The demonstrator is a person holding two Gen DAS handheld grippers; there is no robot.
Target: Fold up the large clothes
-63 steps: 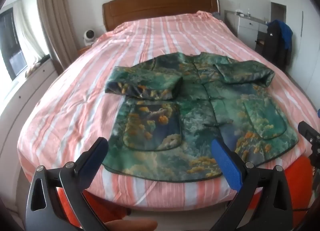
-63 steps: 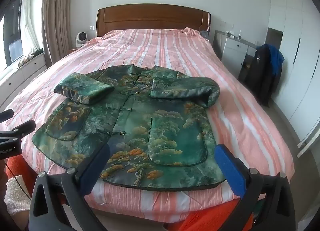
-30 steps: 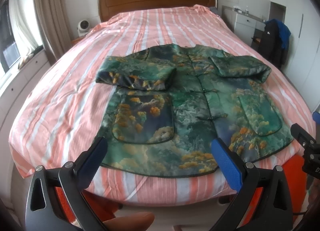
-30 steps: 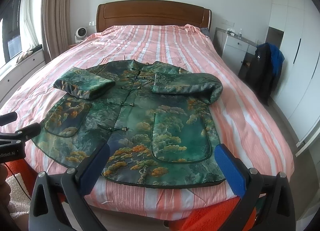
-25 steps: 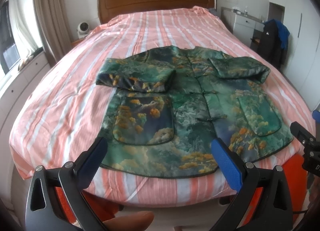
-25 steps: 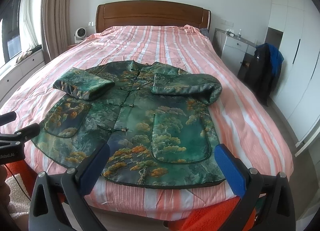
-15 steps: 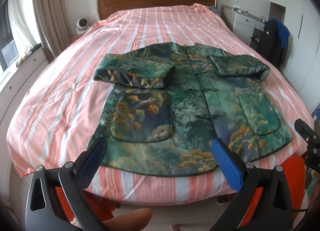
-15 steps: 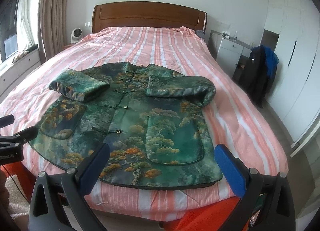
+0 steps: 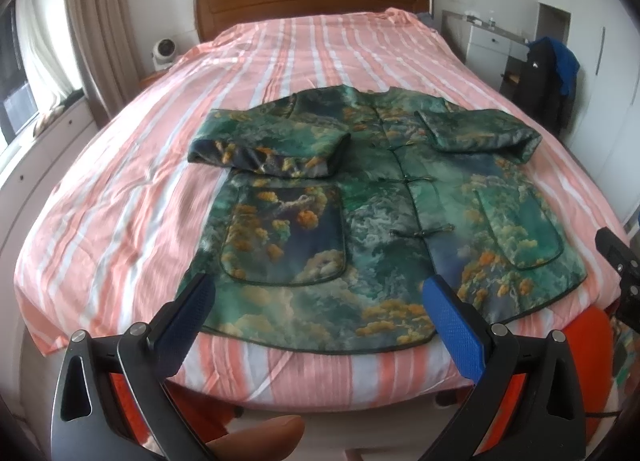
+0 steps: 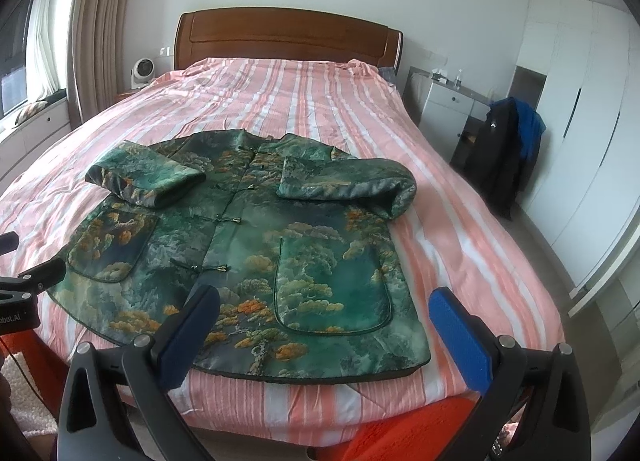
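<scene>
A bedroom is shown, filled by a bed (image 9: 120, 165) under a pink and white striped cover, seen from its foot. Nearest, the left gripper (image 9: 320, 317) is held above the near edge of the bed, its blue fingers (image 9: 454, 325) spread wide with nothing between them. The right gripper (image 10: 324, 321) is held to the right of it, likewise spread and gripping nothing; each gripper's black frame is caught at the edge of the other's view. Just beyond both, a green jacket (image 10: 256, 253) printed with orange and yellow trees is laid flat, front up, its hem at the near edge of the bed. Its knot fastenings are closed down the middle, a patch pocket is seen on each side, and both sleeves are folded inward across the chest. Farther off, the bare cover is stretched to a brown wooden headboard (image 10: 288, 35). A small white fan (image 10: 142, 69) is seen far left beside curtains (image 10: 96, 21), and far right a dark garment (image 10: 504, 149) is hung near white cabinets.
</scene>
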